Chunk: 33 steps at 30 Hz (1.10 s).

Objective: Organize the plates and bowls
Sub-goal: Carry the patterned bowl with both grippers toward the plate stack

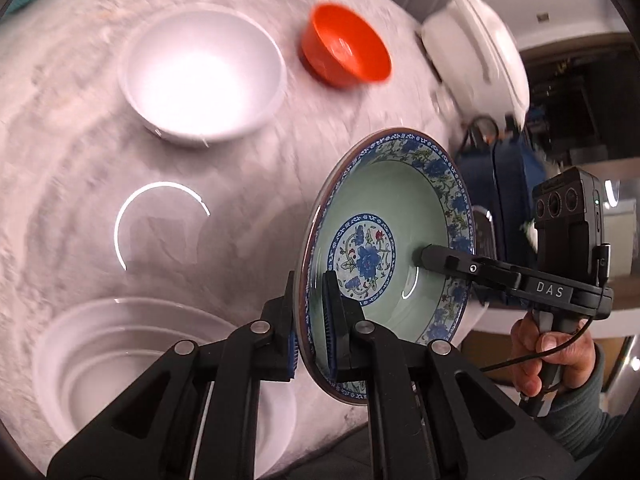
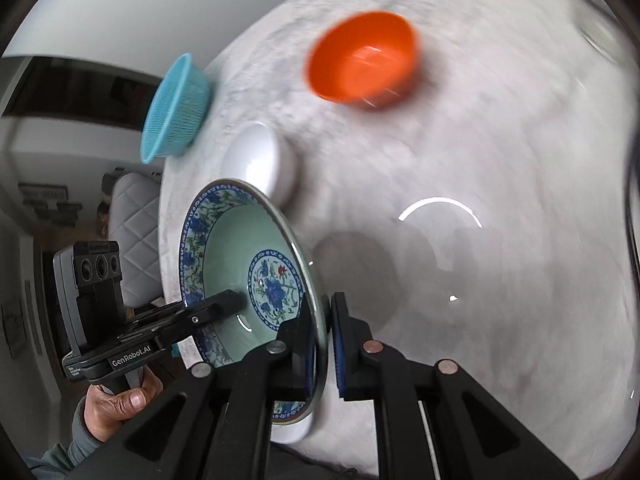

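Note:
A green bowl with blue floral rim (image 1: 384, 216) hangs tilted on edge above the marble table (image 1: 60, 160), held from both sides. My left gripper (image 1: 310, 332) is shut on its near rim. My right gripper (image 2: 322, 344) is shut on the opposite rim of the same bowl (image 2: 240, 248). Each gripper shows in the other's view: the right one (image 1: 432, 258) and the left one (image 2: 230, 304). An orange bowl (image 1: 346, 46) and a white bowl (image 1: 202, 74) stand on the table beyond. The orange bowl also shows in the right wrist view (image 2: 364, 60).
A stack of white dishes (image 1: 132, 364) sits below my left gripper. A white lidded pot (image 1: 476, 52) stands at the table's far right edge. A blue mesh basket (image 2: 176, 108) and a white bowl (image 2: 260, 160) sit near the table's left edge. A padded chair (image 2: 132, 240) stands off the table.

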### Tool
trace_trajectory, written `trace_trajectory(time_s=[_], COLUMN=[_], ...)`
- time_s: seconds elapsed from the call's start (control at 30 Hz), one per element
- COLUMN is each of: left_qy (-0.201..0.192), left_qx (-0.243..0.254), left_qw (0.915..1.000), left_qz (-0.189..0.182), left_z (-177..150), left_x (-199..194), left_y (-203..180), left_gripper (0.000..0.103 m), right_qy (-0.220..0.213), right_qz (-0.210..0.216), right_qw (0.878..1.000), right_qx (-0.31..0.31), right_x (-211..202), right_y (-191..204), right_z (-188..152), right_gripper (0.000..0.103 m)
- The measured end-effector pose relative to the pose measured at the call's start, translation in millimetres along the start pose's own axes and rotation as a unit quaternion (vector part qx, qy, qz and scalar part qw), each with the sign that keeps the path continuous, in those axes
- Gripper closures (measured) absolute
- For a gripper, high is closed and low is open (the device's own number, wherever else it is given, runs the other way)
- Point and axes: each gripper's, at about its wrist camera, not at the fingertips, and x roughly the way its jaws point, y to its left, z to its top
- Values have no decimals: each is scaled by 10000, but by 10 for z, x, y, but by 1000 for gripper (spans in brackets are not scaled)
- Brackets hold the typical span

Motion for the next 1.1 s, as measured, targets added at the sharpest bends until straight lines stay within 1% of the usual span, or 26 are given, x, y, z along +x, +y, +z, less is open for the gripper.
trace_trajectory(time_s=[0.13, 0.27, 0.47, 0.6, 0.73, 0.83, 0.97, 1.0, 1.03, 1.07, 1.1], left_qy=[181, 331, 536, 559, 594, 524, 435, 395, 345, 271, 174], left_qx=[214, 399, 527, 570, 555, 559, 456, 463, 476, 496, 521], left_qw=[9996, 9982, 9960, 9954, 9949, 9951, 9962, 9965, 9967, 9970, 9973], left_qz=[97, 305, 488, 536, 598, 624, 607, 580, 552, 531, 480], left_z=[-104, -165, -287, -283, -326, -326, -317, -321, -330, -340, -349], left_x=[330, 616, 960, 1090, 1116, 1129, 1080, 1064, 1011, 964, 914], left_y=[-212, -369, -480, -542, -513, -520, -496, -505, -507, -521, -543], left_gripper=[95, 95, 95, 95, 95, 95, 89, 87, 73, 41, 25], right_qy=[-46, -112, -176, -179, -167, -145, -147, -167, -210, -284, -381], right_qz=[-148, -270, -257, -255, -256, -233, -147, -115, -38, 15, 23], right_qw=[9992, 9984, 9977, 9977, 9982, 9985, 9991, 9991, 9992, 9991, 9989], right_qx=[368, 488, 598, 607, 515, 469, 366, 361, 353, 324, 273], right_x=[-55, -46, -37, -37, -2, 24, 32, 28, 18, -3, -38], right_y=[-374, -594, -873, -1001, -1071, -1103, -1090, -1082, -1074, -1056, -1034], right_z=[-283, -432, -549, -596, -610, -617, -621, -621, -624, -628, -637], right_gripper=[93, 93, 93, 93, 93, 93, 88, 82, 77, 64, 51])
